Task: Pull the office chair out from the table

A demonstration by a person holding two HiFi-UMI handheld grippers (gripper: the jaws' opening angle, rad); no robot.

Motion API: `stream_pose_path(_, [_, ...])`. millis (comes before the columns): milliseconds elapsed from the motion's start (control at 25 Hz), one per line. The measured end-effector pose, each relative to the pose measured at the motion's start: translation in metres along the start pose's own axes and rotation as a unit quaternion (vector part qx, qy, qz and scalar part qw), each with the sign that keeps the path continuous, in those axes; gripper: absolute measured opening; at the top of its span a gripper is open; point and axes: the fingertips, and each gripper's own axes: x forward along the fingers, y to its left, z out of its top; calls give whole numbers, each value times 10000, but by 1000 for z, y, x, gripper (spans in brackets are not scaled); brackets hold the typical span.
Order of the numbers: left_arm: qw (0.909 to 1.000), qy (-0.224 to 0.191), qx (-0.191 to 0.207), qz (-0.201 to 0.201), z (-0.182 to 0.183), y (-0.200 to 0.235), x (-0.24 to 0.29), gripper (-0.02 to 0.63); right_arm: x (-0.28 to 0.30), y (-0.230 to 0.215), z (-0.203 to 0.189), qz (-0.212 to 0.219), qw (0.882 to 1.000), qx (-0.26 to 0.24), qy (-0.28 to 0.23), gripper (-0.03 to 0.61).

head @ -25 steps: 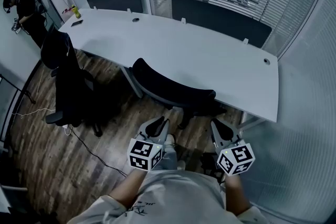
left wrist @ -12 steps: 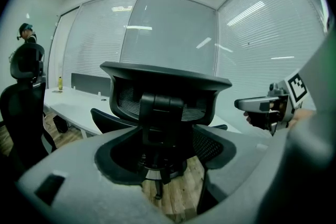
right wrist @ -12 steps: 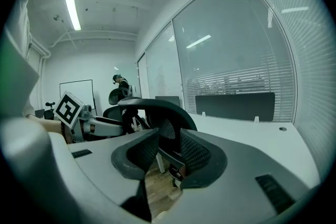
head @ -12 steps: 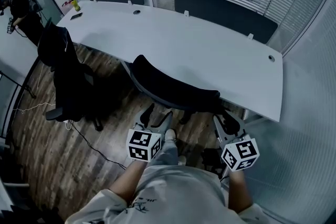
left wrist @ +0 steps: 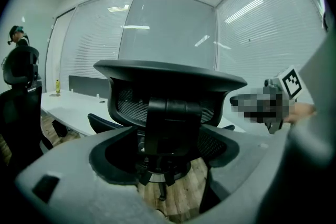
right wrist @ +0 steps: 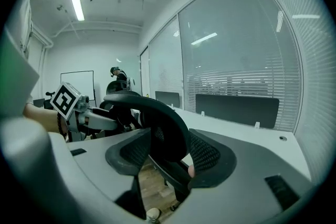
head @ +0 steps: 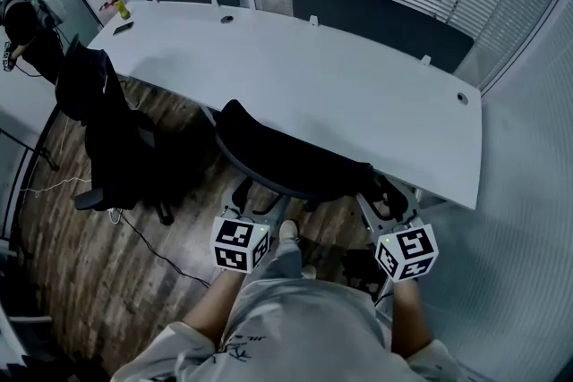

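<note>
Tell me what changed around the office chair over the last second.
The left gripper and the right gripper moved forward to the backrest of the office chair. Their jaws, shut before, are opening, with the backrest's rim between them but not clamped. The chair still sits tucked at the white table, apparently unmoved; the second chair at left is unchanged.

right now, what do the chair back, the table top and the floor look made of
Chair back: black mesh in a hard black frame, likely plastic; the weave shows in the left gripper view.
Table top: smooth matte white, probably laminate; no grain visible.
Floor: brown streaked planks, wood or wood-look vinyl; cannot tell which.
</note>
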Motion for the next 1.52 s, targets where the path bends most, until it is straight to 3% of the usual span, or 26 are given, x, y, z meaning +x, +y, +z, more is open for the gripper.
stream_pose_path(280, [9997,133,-84,-175,1,-1,16,345,18,-3,4,176,9995,-202,173,210])
stream_pose_path(520, [9996,155,119,-204,2,-2,23,339,38,-2,2,458,9972,-458,366,216])
stream_pose_path(1520, [9985,276,279,-373,-9,-17,19,333,37,-1,-11,587,9931,-801,616,213])
